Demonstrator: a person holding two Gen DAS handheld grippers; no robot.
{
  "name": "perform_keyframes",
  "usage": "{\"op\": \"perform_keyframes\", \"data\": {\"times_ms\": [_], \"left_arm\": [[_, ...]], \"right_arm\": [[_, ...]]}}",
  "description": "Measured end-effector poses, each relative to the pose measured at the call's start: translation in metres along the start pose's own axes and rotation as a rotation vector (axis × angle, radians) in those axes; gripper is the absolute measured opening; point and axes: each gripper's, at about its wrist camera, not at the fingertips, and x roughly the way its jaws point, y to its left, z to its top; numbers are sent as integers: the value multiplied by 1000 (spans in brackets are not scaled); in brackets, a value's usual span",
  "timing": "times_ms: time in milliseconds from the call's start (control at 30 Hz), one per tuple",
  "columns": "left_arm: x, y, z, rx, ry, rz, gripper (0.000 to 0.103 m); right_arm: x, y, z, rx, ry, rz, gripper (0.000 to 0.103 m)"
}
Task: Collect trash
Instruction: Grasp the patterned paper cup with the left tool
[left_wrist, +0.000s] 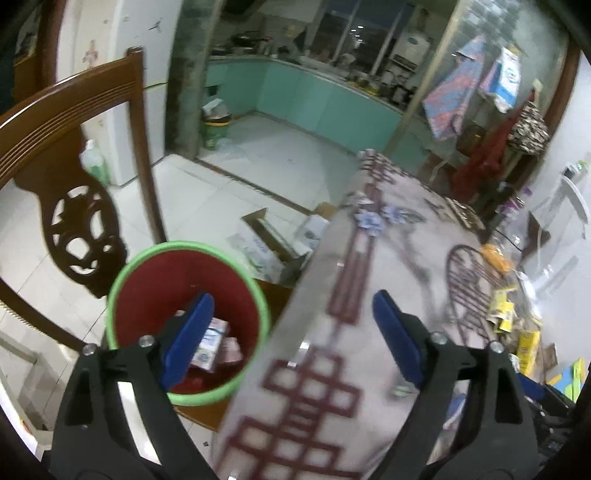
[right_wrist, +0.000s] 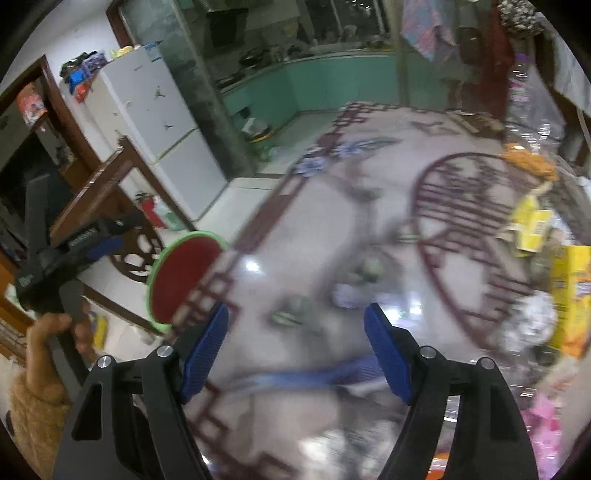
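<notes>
- Left wrist view: the left gripper (left_wrist: 291, 332) hangs over the table's (left_wrist: 369, 295) near edge, jaws wide apart, nothing between the blue pads (left_wrist: 188, 332).
- The bin (left_wrist: 192, 321), red inside with a green rim, stands below the table edge at lower left; one pad overlaps it in the picture.
- Trash (left_wrist: 214, 343), a few small cartons and wrappers, lies at the bin's bottom.
- A carved wooden chair (left_wrist: 74, 206) stands just beside the bin, at left.
- An open cardboard box (left_wrist: 273, 240) lies on the tiled floor beyond the bin, close to the table's side.
- Yellow packets (left_wrist: 513, 321) and other clutter crowd the table's right margin; the patterned top is blurred.
- A second, green bin (left_wrist: 214, 125) stands by the kitchen doorway, well apart.

- Right wrist view: the right gripper (right_wrist: 295, 354) is over the table (right_wrist: 332, 221), jaws wide apart and holding nothing; the surface beneath is heavily blurred.
- A blue streak (right_wrist: 295, 376) lies across the table between the pads; what it is cannot be told.
- The bin (right_wrist: 184, 280) shows at the table's left edge, partly hidden by it.
- The left gripper (right_wrist: 74, 251) appears at far left, held in a hand (right_wrist: 48, 332) with a fuzzy sleeve (right_wrist: 29, 410), near the bin.
- A fridge (right_wrist: 155, 129) stands behind the chair (right_wrist: 122, 192); a yellow box (right_wrist: 569, 295) and pink item (right_wrist: 543, 424) sit at the table's right.
</notes>
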Motion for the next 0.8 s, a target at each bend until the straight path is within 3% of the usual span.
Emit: {"op": "perform_keyframes", "data": {"times_ms": [67,200,367,467,500,600,800], "left_arm": [[3,-18,-4,16,22,-32,89],[6,-65,-19,70,96,-174,89],[7,-128,-50,261,149,-256,90],[11,-165,-84,395,244,-339,90],[12,-180,-102,481,287,-360,90],[16,-202,-140,641,361,-375,90],[37,-215,-190,734,518,-375,90]], "right_arm": [[-10,-14,-2,8,-10,-22,74],[-32,-56,5,31,-55,-101,74],[-54,-115,6,107,-114,-175,74],[-54,-145,-3,184,-120,-190,74],[-54,-152,-5,202,-111,-184,74],[-54,-166,-8,219,-99,-200,74],[-51,-160,-10,215,-45,-115,74]]}}
